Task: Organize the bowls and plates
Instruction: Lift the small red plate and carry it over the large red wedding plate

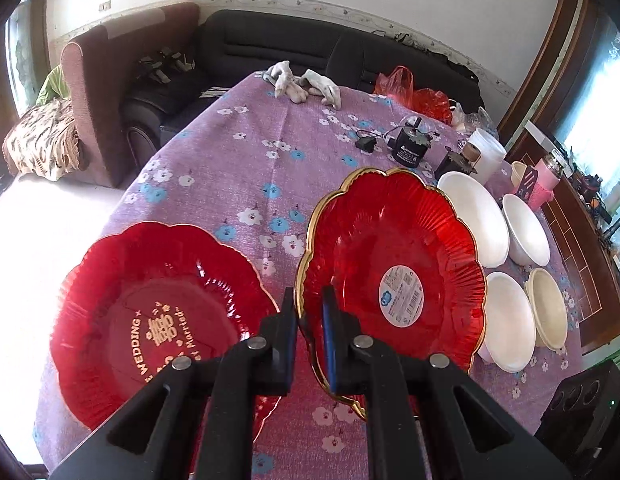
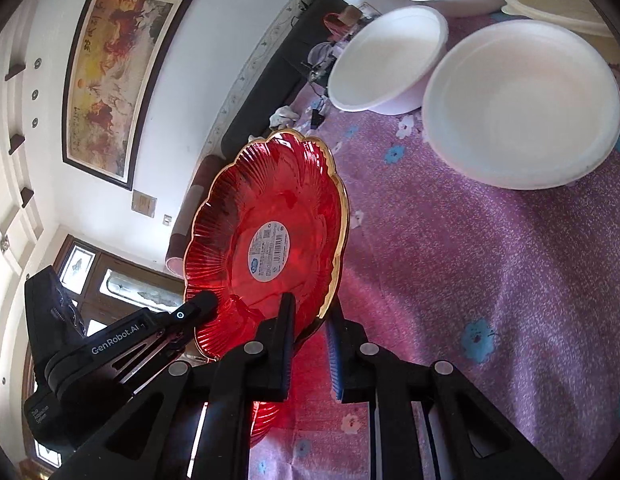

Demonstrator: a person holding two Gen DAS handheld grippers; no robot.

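A red gold-rimmed plate with a round white sticker (image 1: 394,268) is held tilted above the purple flowered tablecloth (image 1: 238,160). My left gripper (image 1: 310,332) is shut on its near rim. My right gripper (image 2: 310,340) is shut on the same plate (image 2: 270,232), which stands steeply on edge in the right wrist view; the left gripper (image 2: 190,312) shows there at the plate's lower left rim. A second red plate with gold wedding lettering (image 1: 150,312) lies flat to the left. Several white bowls (image 1: 474,220) (image 2: 522,108) sit on the right.
A cream bowl (image 1: 548,308) lies at the far right. Small black motors and a white roll (image 1: 410,148) stand at the back right, red plastic bags (image 1: 414,92) and white gloves (image 1: 302,84) at the far edge. A dark sofa (image 1: 270,44) stands beyond the table.
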